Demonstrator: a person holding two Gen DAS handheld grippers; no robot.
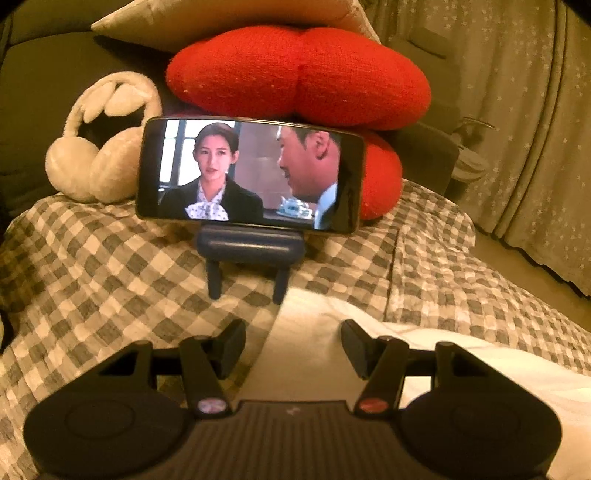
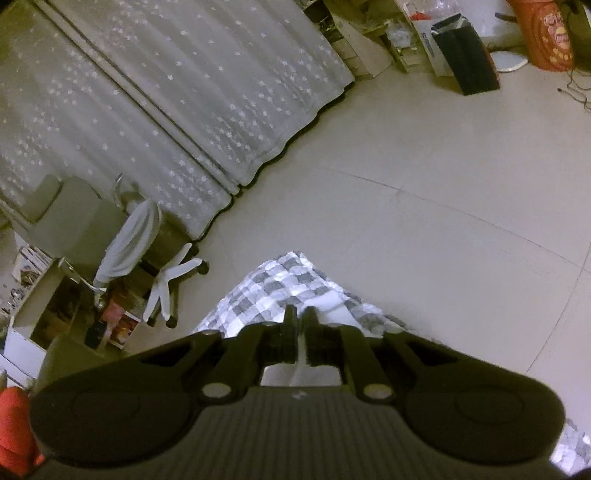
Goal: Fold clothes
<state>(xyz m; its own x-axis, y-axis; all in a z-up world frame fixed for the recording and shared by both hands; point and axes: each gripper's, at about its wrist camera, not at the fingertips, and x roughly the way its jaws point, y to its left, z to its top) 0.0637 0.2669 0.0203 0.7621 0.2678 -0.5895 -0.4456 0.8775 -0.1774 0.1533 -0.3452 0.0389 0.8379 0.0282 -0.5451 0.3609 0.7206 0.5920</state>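
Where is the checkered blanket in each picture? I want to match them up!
Left wrist view: the checkered blanket fills the middle and bottom, spread under the phone stand and the white garment.
Right wrist view: the same checkered blanket shows only as a small bit at bottom center, just above the right gripper, with the floor behind it.
Shared landmark: the star-patterned curtain, at the right in the left view, at upper left in the right view.

Counts, left wrist view: one phone (image 1: pixel 251 173), one stand (image 1: pixel 250 251) under it, one red cushion (image 1: pixel 299 74), one beige pillow (image 1: pixel 229 18), one pair earmuffs (image 1: pixel 101 144), one checked cover (image 1: pixel 92 258), one white garment (image 1: pixel 369 332). Right wrist view: one office chair (image 2: pixel 136 247), one black bag (image 2: pixel 467 55), one star curtain (image 2: pixel 166 92). Hand-held grippers: two, left (image 1: pixel 293 347) and right (image 2: pixel 300 326).
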